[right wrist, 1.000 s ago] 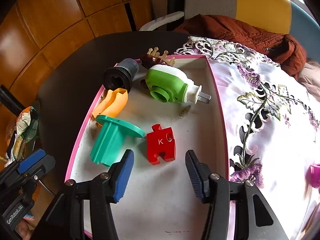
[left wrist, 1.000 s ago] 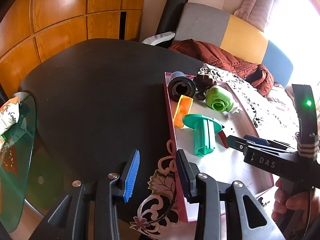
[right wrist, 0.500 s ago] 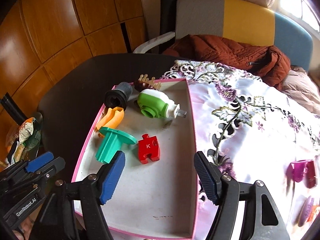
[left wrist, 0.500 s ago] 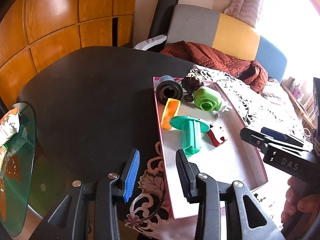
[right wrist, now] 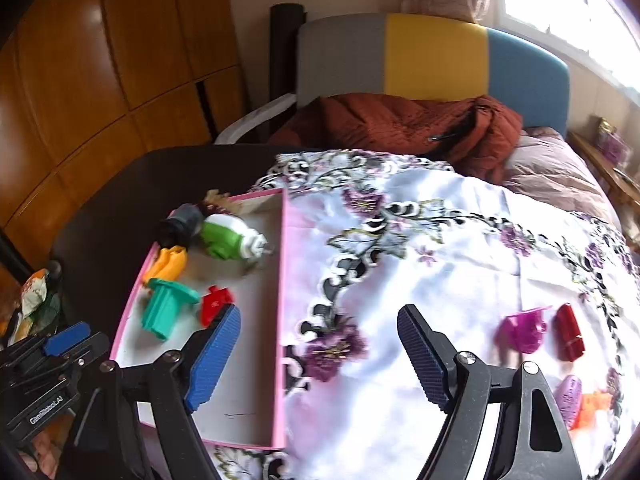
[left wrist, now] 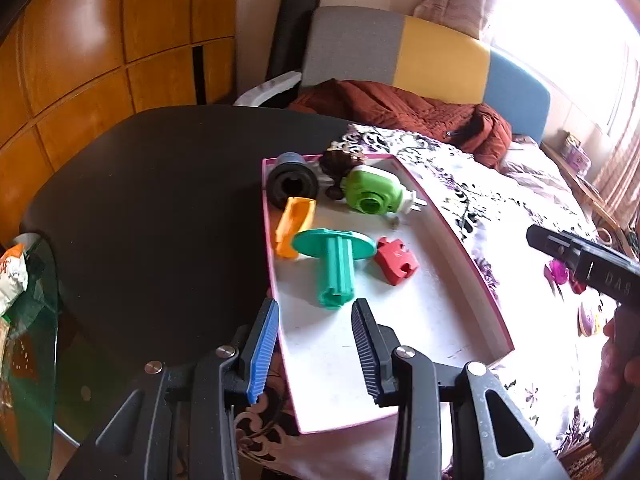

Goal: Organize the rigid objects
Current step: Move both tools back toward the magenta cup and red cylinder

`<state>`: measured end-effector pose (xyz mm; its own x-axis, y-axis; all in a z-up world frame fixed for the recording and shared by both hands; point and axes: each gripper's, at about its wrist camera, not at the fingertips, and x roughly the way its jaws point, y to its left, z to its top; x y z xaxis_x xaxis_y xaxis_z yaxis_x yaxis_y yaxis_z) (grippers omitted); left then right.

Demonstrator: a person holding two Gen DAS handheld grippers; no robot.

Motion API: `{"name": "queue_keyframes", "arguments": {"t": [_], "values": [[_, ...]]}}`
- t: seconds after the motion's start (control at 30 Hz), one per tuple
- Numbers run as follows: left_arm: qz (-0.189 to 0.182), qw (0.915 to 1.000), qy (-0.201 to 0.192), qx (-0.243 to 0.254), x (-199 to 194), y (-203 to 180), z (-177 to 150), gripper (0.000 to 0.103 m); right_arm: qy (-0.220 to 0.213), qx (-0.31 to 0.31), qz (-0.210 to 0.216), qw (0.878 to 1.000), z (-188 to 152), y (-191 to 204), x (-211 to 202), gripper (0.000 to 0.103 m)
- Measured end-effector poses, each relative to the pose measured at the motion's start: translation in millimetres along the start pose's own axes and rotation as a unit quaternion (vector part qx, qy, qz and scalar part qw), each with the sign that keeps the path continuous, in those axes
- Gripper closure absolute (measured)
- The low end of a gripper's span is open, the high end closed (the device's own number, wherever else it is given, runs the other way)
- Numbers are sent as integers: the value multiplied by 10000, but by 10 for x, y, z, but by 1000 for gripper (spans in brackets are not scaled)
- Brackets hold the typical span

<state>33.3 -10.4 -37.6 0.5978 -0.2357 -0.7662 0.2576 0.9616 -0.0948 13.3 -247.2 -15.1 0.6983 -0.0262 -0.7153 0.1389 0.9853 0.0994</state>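
Pink tray (left wrist: 460, 248) already holds six toys; the right gripper (right wrist: 320, 356), fingers wide and empty, faces the magenta piece (right wrist: 522, 330) on the tablecloth's right edge, likely next; left gripper (left wrist: 314, 348) hovers half-open.

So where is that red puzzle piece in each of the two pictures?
Left wrist view: the red puzzle piece lies mid-frame in the pink tray, just right of the teal spool.
Right wrist view: it sits at left of centre, partly hidden behind the right gripper's left finger.
Shared landmark: the green toy camera at the tray's far end.
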Motion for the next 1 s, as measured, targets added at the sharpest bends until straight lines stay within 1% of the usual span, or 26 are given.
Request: {"name": "queue_keyframes", "arguments": {"t": [0.23, 0.37, 0.67, 0.87, 0.93, 1.0], "values": [[-113, 9995, 33, 299, 6, -232, 4, 65, -92, 487, -384, 9980, -5, -541, -133, 21], [-172, 9986, 58, 489, 31, -379, 21, 65, -162, 682, -673, 9953, -4, -866, -224, 20], [-414, 9948, 62, 925, 70, -752, 65, 65, -324, 1070, -1373, 9842, -34, -1604, -458, 18], [-567, 9909, 102, 1213, 131, -1049, 108, 65, -428, 1478, -1871, 9702, -140, -2153, -567, 17], [-637, 9889, 139, 1334, 161, -1172, 116, 65, -556, 1718, -2030, 9624, -217, -2326, -609, 17], [-729, 9865, 178, 1456, 197, -1310, 124, 65, -601, 2116, -2210, 9501, -309, -2503, -617, 17]]}}
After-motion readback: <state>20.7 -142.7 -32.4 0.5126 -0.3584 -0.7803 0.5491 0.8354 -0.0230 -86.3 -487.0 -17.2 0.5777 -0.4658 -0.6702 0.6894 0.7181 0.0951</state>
